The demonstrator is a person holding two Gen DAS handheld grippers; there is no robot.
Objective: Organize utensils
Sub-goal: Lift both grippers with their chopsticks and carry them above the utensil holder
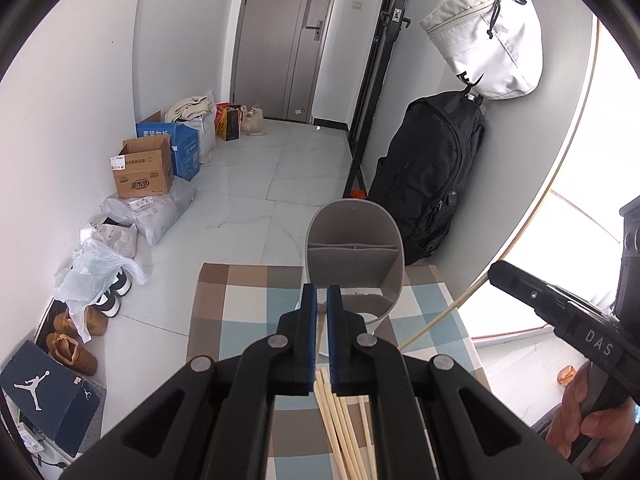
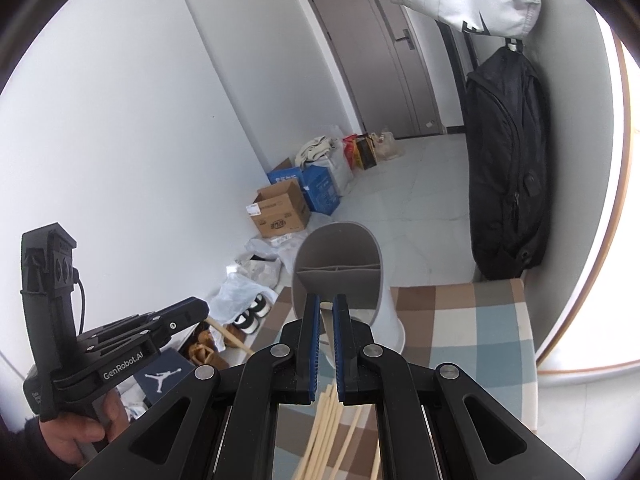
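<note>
Checked tablecloth (image 1: 248,300) lies under both grippers: left gripper (image 1: 322,294) and right gripper (image 2: 327,304) each pinch one chopstick, grey holder (image 1: 354,248) just ahead, where thin sticks could slip or miss a compartment.

Checked tablecloth (image 1: 248,300) — grey holder (image 1: 352,236)

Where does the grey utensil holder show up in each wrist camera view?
Left wrist: grey utensil holder stands center, just beyond the fingers, at the checked cloth's far edge.
Right wrist: holder center, slightly left, behind the fingers.
Shared landmark: black backpack to its right.
</note>
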